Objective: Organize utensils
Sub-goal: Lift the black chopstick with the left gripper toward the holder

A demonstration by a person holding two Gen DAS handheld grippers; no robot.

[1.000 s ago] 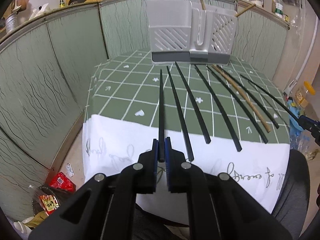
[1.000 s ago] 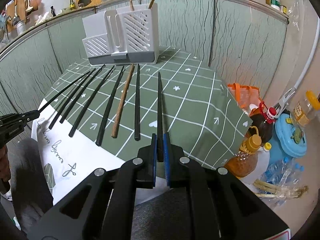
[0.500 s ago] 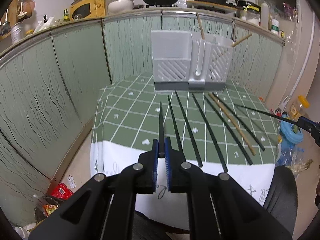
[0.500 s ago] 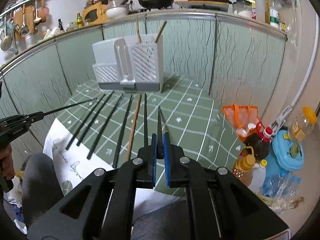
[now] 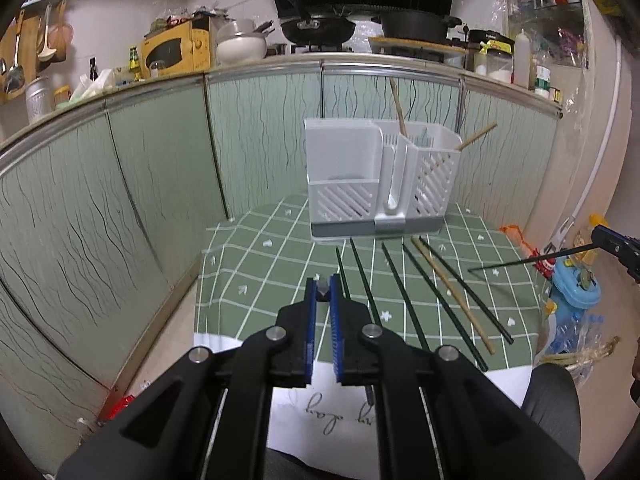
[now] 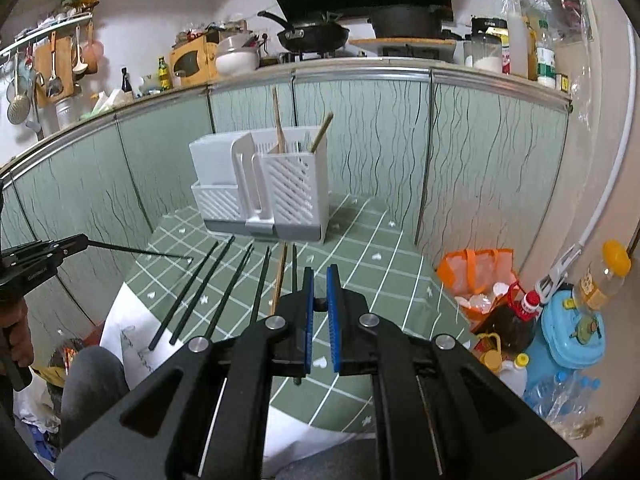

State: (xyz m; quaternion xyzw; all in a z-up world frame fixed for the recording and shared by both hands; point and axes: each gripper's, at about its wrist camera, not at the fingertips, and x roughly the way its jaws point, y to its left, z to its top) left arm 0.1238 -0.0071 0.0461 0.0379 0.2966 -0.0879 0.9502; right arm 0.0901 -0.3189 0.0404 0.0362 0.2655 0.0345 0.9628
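left gripper [image 5: 324, 289] clamps black chopstick [image 6: 136, 250] | right gripper [image 6: 320, 292] likewise, seemingly

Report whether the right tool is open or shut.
Shut. The right tool has its blue pads clamped on a black chopstick, which sticks out level above the green tablecloth in the left wrist view.

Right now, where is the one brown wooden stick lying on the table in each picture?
Left wrist view: the brown wooden stick lies right of centre among the black chopsticks.
Right wrist view: it lies just left of the right tongs.
Shared landmark: the white utensil holder behind its far end.
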